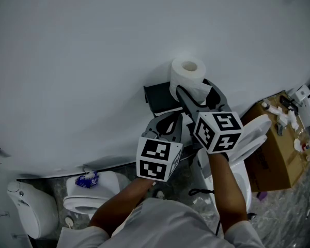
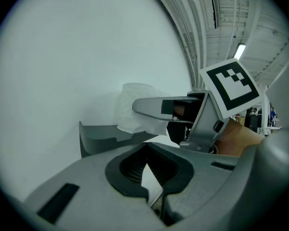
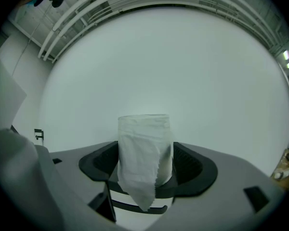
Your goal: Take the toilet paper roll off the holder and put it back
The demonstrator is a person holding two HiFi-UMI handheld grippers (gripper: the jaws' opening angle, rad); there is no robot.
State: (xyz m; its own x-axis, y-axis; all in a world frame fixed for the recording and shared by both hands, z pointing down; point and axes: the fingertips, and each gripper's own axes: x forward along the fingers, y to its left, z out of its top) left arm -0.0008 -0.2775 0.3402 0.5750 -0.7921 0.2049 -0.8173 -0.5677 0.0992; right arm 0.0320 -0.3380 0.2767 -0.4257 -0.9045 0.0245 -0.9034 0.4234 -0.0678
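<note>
The white toilet paper roll (image 1: 187, 75) stands upright against the white wall, just above and to the right of the black holder (image 1: 159, 98). My right gripper (image 1: 199, 94) is shut on the roll (image 3: 144, 148), one jaw on each side, and a loose tail of paper hangs down in front. A dark bar of the holder (image 3: 135, 207) shows right below the roll. My left gripper (image 1: 168, 120) hangs lower left of the roll, shut with nothing in it (image 2: 145, 150). In the left gripper view the roll (image 2: 135, 107) and the holder (image 2: 101, 136) lie ahead.
A white toilet (image 1: 88, 192) stands at lower left beside a white tank (image 1: 28, 208). A raised toilet seat (image 1: 250, 136) and a cardboard box (image 1: 274, 151) with small bottles (image 1: 284, 112) on top are at the right. The wall fills the upper view.
</note>
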